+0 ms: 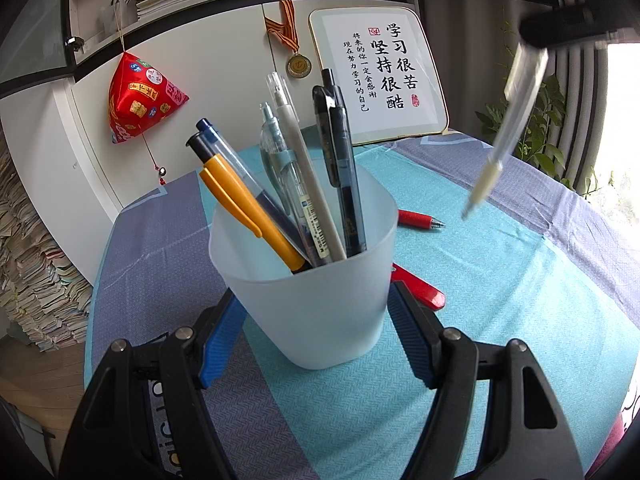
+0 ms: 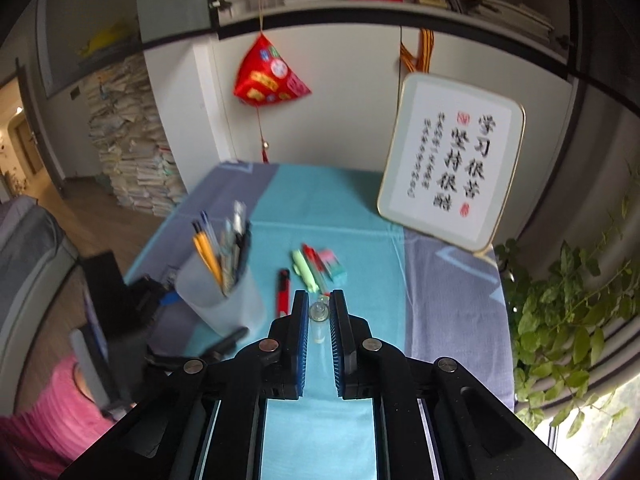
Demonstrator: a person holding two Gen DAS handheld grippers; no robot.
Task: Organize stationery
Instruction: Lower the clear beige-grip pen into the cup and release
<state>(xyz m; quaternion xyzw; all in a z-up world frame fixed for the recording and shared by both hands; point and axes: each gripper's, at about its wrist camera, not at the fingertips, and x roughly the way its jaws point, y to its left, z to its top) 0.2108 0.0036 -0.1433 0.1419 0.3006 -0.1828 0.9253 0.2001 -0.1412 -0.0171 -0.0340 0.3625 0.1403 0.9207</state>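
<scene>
The frosted pen cup (image 1: 308, 280) serves as the landmark, standing on the teal-and-purple tablecloth (image 1: 500, 288). The left gripper (image 1: 312, 320) clasps the cup's lower wall, a blue pad pressed against each side. Inside the cup, from its left, lean an orange pen (image 1: 248, 216), a clear blue-capped pen (image 1: 240, 168), a grey-white pen (image 1: 296, 148) and a black pen (image 1: 340, 152). Just right of the cup lie a red pen (image 1: 420, 220) and a red utility knife (image 1: 420, 290). Farther right and above the cloth, the right gripper (image 2: 320, 312) pinches a clear pen (image 1: 504, 136), jaws narrow, its tip slanting down toward the cup. Behind the cup stands a calligraphy plaque (image 1: 380, 76).
</scene>
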